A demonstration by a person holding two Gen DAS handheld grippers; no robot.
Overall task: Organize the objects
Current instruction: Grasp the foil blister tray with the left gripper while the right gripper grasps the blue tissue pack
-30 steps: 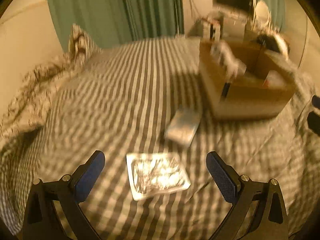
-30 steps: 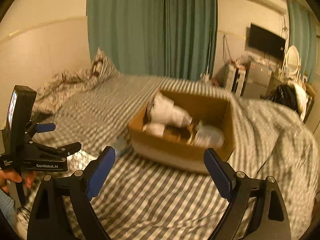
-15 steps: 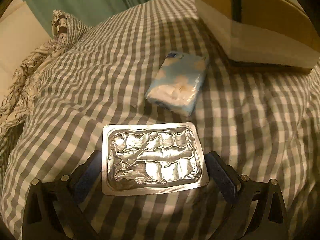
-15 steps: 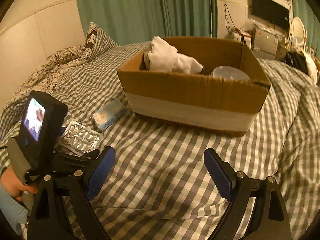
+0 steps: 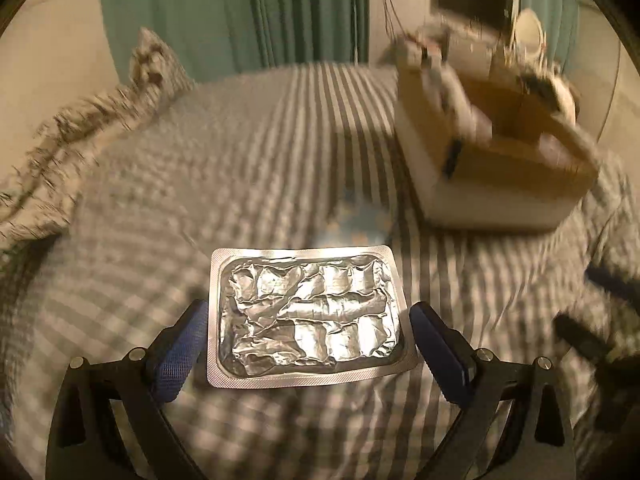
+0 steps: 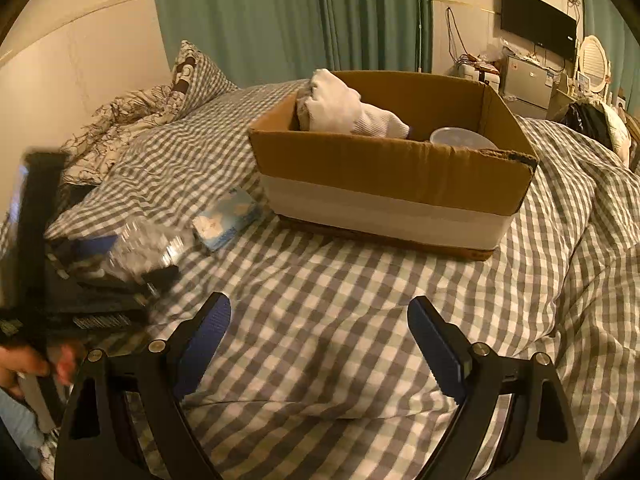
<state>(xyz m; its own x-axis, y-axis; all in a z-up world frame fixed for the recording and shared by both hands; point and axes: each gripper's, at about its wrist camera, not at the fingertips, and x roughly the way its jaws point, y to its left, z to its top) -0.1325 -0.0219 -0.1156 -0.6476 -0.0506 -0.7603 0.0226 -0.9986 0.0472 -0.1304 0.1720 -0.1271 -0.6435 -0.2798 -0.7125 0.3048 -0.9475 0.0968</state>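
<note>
A silver foil blister pack (image 5: 310,316) sits sharp between the blue pads of my left gripper (image 5: 308,344) while the bed behind it is blurred; the pads touch its two side edges and it is lifted off the bed. It shows blurred in the right wrist view (image 6: 144,248), held by the left gripper (image 6: 116,256). A light blue tissue pack (image 6: 226,220) lies on the checked bedspread (image 6: 340,300) beside the cardboard box (image 6: 392,184). My right gripper (image 6: 320,344) is open and empty above the bedspread, in front of the box.
The box holds a white sock bundle (image 6: 344,110) and a clear plastic lid (image 6: 460,138). Pillows and a patterned duvet (image 6: 132,120) lie at the back left. Green curtains, a wall TV and a cluttered cabinet stand behind the bed. A dark bag (image 6: 592,124) lies at far right.
My left gripper closed on the foil blister pack and lifted it off the bed; its view swung up toward the box. My right gripper stayed open and shifted only slightly.
</note>
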